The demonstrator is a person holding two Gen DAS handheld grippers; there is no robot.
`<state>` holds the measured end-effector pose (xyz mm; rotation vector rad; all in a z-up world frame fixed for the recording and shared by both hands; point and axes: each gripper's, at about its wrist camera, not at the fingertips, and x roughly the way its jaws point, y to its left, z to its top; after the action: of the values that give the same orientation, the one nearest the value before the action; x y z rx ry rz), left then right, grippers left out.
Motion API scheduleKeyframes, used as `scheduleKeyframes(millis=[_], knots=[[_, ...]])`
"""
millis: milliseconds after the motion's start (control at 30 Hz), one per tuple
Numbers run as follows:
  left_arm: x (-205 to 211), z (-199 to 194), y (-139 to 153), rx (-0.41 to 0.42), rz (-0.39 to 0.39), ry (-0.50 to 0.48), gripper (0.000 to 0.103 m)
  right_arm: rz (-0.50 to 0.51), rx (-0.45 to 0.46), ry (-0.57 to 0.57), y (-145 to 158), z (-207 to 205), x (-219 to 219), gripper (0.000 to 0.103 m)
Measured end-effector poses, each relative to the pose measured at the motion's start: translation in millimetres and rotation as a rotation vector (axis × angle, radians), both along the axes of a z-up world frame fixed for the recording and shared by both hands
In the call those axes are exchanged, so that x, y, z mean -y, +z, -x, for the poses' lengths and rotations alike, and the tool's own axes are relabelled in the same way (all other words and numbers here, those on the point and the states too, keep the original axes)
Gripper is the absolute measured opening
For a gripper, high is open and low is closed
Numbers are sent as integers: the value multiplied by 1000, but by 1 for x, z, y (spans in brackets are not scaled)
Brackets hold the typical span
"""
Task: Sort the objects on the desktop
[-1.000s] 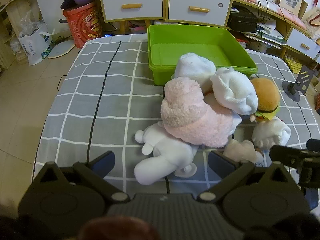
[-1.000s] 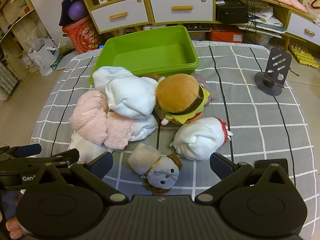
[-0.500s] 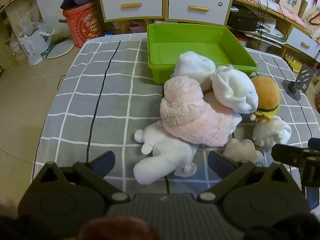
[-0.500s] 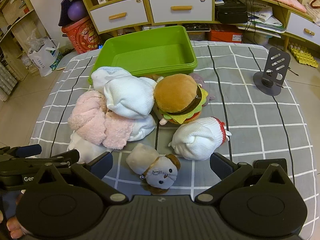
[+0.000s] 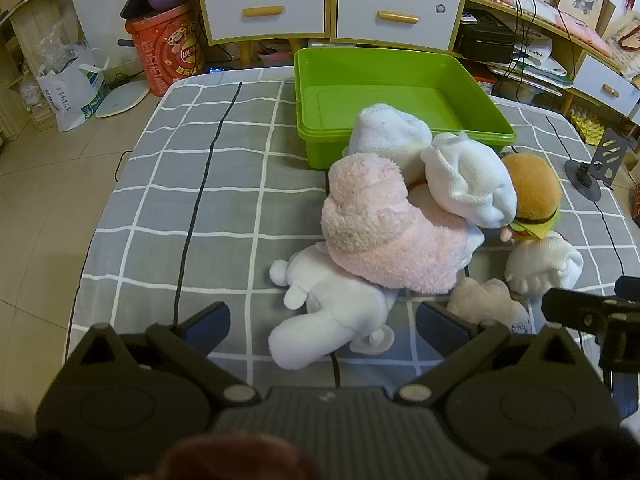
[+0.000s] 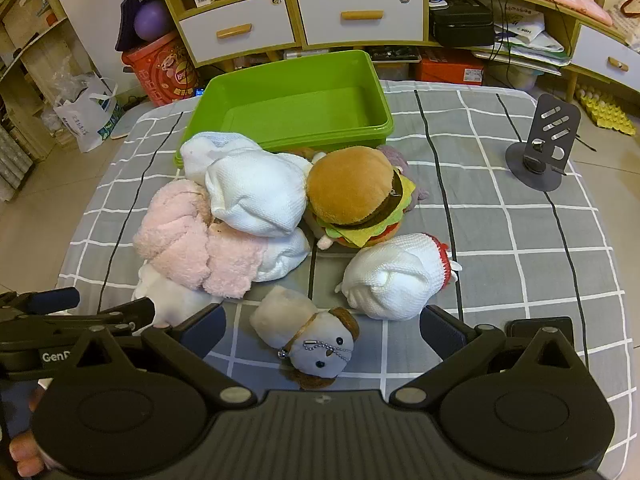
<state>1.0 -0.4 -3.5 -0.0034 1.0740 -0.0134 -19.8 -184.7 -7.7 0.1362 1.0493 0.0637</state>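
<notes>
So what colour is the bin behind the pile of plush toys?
Bright green bin, nothing inside; it shows best in the right wrist view.

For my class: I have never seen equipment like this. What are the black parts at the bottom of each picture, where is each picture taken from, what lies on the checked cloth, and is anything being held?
There is no robot here. A person holds a two-finger claw in each hand, and a wide-angle camera on each looks forward along its fingers. One picture comes from the left claw, the other from the right claw. Both are open and hold nothing.

On the grey checked cloth lies a heap of soft toys: a pink fluffy toy, a white plush animal, a plush hamburger, white knitted bundles and a small bear keychain, which sits between the right claw's fingers. Behind the heap stands an empty green bin. A phone stand is at the right.
</notes>
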Motion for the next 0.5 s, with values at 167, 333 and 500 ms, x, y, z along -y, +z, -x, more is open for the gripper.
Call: scheduleKeyframes(millis=[167,333,500], knots=[[0,0,0,0,0,-1,103,2,-1,-1,-1,0,2,103],[-3,-1,1,-1,13,-13,103,8,3,-9,-2,0,5,103],[-11,-3,4,-8,57,-20,103,26,9,-37,0,-4,11,103]])
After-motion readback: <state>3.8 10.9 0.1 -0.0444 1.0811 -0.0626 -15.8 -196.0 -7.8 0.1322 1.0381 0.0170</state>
